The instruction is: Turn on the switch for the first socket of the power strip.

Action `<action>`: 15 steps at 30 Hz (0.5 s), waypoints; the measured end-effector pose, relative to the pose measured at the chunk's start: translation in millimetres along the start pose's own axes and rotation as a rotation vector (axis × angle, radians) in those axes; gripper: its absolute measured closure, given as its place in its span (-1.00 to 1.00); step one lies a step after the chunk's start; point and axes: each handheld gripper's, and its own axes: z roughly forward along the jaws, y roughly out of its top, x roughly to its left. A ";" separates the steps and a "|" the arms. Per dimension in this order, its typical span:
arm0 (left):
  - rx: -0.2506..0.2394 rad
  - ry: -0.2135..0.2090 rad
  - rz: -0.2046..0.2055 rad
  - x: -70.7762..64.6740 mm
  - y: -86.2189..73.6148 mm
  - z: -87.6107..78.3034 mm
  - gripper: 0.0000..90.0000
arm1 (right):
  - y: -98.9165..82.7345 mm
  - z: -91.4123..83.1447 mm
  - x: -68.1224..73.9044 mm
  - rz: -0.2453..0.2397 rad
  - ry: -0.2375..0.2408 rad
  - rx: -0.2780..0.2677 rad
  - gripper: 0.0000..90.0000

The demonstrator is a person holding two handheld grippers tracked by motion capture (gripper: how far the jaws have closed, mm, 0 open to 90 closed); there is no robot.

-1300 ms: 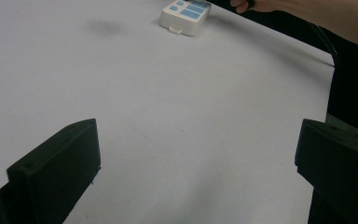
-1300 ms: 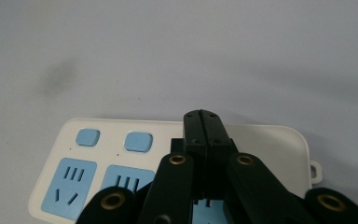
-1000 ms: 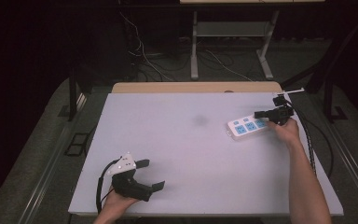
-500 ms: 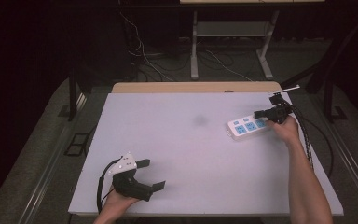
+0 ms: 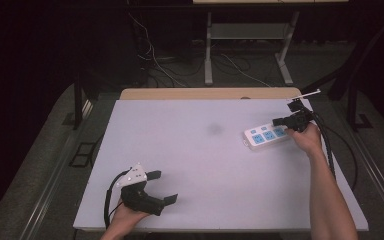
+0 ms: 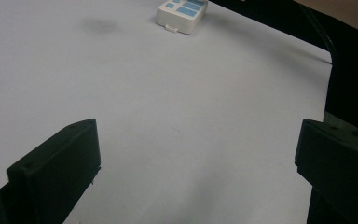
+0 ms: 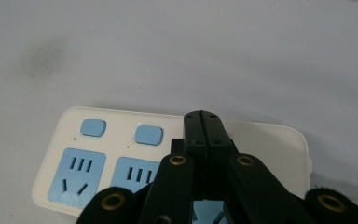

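Note:
A white power strip (image 5: 267, 136) with blue sockets and blue buttons lies at the right of the white table (image 5: 195, 165). My right gripper (image 5: 280, 121) hangs over the strip's right end, jaws shut together with nothing between them. In the right gripper view the shut jaw tips (image 7: 202, 122) sit just above the power strip (image 7: 98, 154), next to a blue button (image 7: 148, 134). My left gripper (image 5: 162, 186) rests at the table's near left edge, jaws open and empty. The left gripper view shows its two jaws wide apart and the power strip (image 6: 182, 10) far off.
A faint dark smudge (image 5: 214, 129) marks the table's middle. A wooden board (image 5: 205, 93) edges the far side. Cables (image 5: 337, 150) trail from the right gripper along the table's right side. Dark floor with a metal stand (image 5: 245, 45) and wires lies beyond.

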 end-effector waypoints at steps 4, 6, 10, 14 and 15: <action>-0.003 0.000 -0.001 -0.8 -0.1 -0.5 -1.00 | 1.1 -9.4 2.4 0.008 -0.003 -0.015 1.00; -0.004 0.000 -0.001 -1.3 -0.1 -0.7 -1.00 | 1.4 -14.2 4.0 0.014 0.001 -0.027 1.00; -0.007 0.002 -0.001 -2.0 -0.2 -1.3 -1.00 | 1.8 -21.6 11.5 0.014 0.009 -0.032 1.00; -0.013 0.007 -0.002 -2.5 -0.2 -2.5 -1.00 | 2.7 -28.6 20.6 0.006 0.016 -0.042 0.99; -0.018 0.007 -0.005 -2.6 -0.2 -2.7 -1.00 | 2.8 -30.9 22.9 0.005 0.017 -0.043 0.99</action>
